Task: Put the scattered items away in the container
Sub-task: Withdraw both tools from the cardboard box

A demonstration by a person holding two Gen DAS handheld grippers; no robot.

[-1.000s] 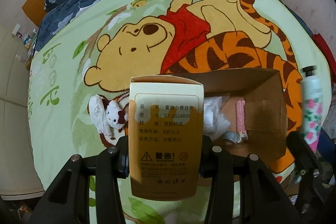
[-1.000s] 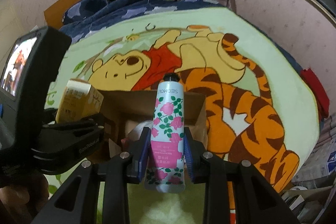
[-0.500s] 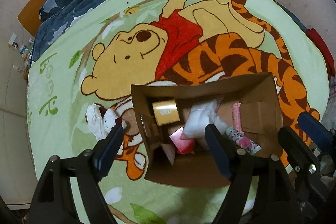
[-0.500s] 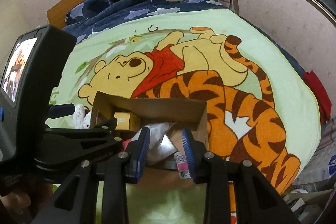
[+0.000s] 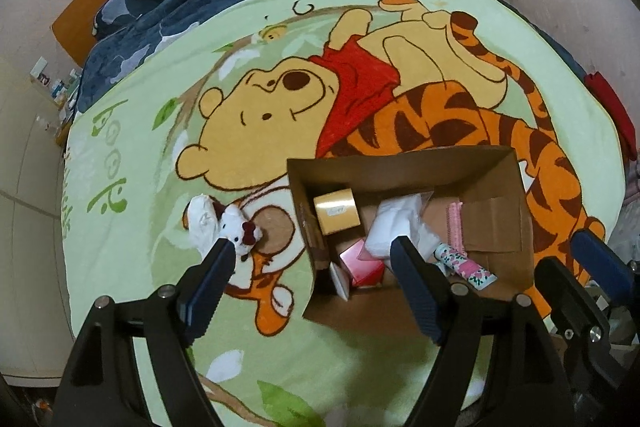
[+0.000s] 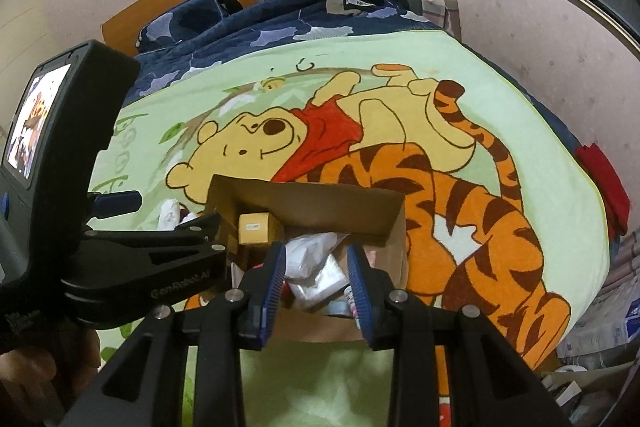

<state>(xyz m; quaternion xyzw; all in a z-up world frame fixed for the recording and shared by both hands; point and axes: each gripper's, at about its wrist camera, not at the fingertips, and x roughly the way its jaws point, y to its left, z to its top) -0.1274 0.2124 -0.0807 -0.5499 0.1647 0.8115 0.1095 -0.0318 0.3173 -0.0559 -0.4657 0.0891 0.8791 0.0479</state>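
Black hand-held gripper (image 5: 310, 255); blue ribbed pads (image 6: 276, 277); silver screws.

I count 1 cardboard box (image 5: 404, 163), 1 yellow carton (image 5: 335, 211), 1 floral tube (image 5: 466, 263), 1 pink comb (image 5: 455, 227), 1 plush toy (image 5: 224, 227), and 2 grippers: left gripper (image 5: 310, 257), right gripper (image 6: 316, 271).

Matt brown cardboard box (image 5: 496, 187) on a fuzzy cloth blanket (image 5: 132, 267) — glossy yellow carton (image 5: 335, 211) inside

Left gripper (image 5: 310, 261): jaws spread wide, nothing between the fingers. Right gripper (image 6: 316, 277): jaws parted, narrower gap, empty. Both grippers sit side by side, pointing forward and downward.
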